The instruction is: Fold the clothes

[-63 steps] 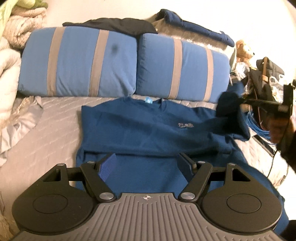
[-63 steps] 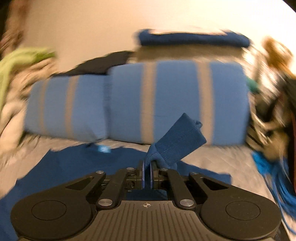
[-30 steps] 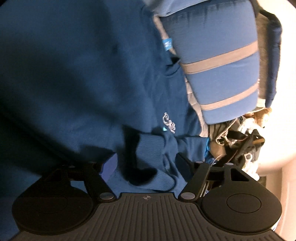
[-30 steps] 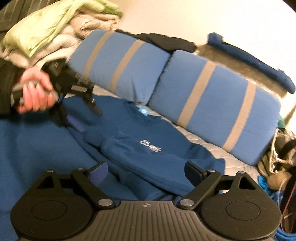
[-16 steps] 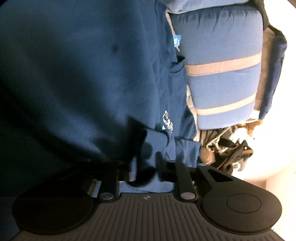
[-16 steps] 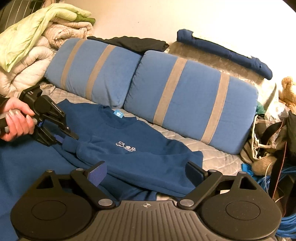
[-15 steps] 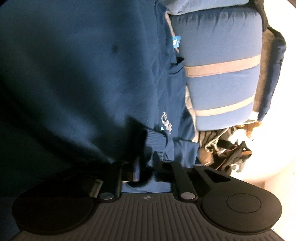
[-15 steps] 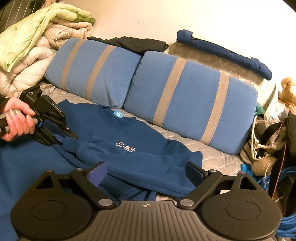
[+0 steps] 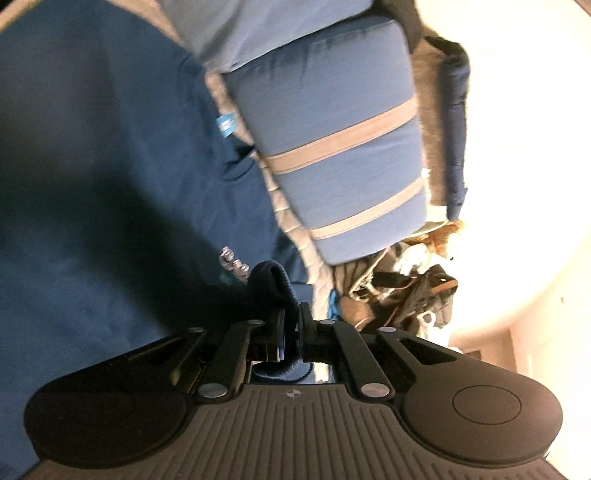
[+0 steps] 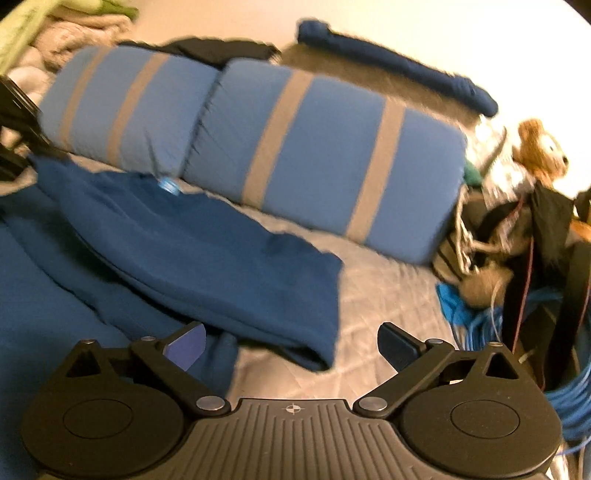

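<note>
A dark blue sweatshirt [image 9: 92,184] lies spread on the grey quilted bed, its collar with a light blue tag [image 9: 226,124] toward the pillows. My left gripper [image 9: 291,325] is shut on the ribbed sleeve cuff [image 9: 271,284], which bunches up between its fingers. In the right wrist view the sweatshirt [image 10: 207,251] lies with its right side folded over, the edge ending near the bed's middle. My right gripper [image 10: 291,339] hovers open just above that folded edge, with nothing between its fingers. The left gripper [image 10: 18,122] shows as a dark shape at the far left.
Two blue pillows [image 10: 321,155] with tan stripes lean at the head of the bed. A pile of blankets [image 10: 66,29] sits at the back left. At the right edge are bags, a stuffed toy [image 10: 539,147] and blue cable [image 10: 569,402]. Bare quilt [image 10: 388,280] lies right of the sweatshirt.
My left gripper has finished closing on the sleeve cuff and lifted it, pulling it leftward. My right gripper stayed open and moved down and right toward the folded edge.
</note>
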`<action>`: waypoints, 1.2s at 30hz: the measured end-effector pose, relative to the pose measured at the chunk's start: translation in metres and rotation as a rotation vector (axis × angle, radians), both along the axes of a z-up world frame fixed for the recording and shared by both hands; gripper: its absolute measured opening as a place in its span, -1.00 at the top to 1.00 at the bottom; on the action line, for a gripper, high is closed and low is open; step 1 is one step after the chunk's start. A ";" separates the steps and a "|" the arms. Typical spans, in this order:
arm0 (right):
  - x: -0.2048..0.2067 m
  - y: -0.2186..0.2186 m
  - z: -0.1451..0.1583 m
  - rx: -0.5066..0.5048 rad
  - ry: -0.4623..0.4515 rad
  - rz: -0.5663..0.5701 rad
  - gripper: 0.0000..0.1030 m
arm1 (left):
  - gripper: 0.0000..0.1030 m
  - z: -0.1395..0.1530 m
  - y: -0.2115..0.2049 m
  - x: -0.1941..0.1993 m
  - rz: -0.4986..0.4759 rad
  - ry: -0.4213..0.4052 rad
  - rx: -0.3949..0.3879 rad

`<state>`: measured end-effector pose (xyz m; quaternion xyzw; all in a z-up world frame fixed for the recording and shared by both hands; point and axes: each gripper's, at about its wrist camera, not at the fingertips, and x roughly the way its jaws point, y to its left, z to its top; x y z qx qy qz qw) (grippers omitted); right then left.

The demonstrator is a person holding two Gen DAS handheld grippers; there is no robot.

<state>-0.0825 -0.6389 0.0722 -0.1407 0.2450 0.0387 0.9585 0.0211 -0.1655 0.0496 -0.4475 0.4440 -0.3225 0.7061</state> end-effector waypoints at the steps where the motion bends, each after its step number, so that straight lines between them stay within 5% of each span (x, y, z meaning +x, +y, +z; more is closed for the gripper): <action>1: 0.005 -0.002 -0.005 0.005 0.007 -0.021 -0.93 | 0.88 0.005 0.001 -0.001 0.001 -0.009 -0.007; 13: 0.060 -0.002 -0.032 0.148 0.111 -0.092 -0.91 | 0.88 0.050 0.030 -0.009 0.041 -0.100 -0.042; 22: 0.083 0.014 -0.038 0.083 0.141 -0.059 -0.28 | 0.88 0.065 0.079 -0.011 0.108 -0.141 0.009; 29: 0.086 0.027 -0.036 0.010 0.167 0.033 0.65 | 0.89 0.067 0.116 -0.014 0.145 -0.166 0.109; 36: 0.079 0.043 -0.030 -0.087 0.149 0.065 0.72 | 0.89 0.035 0.135 -0.014 0.126 -0.148 0.331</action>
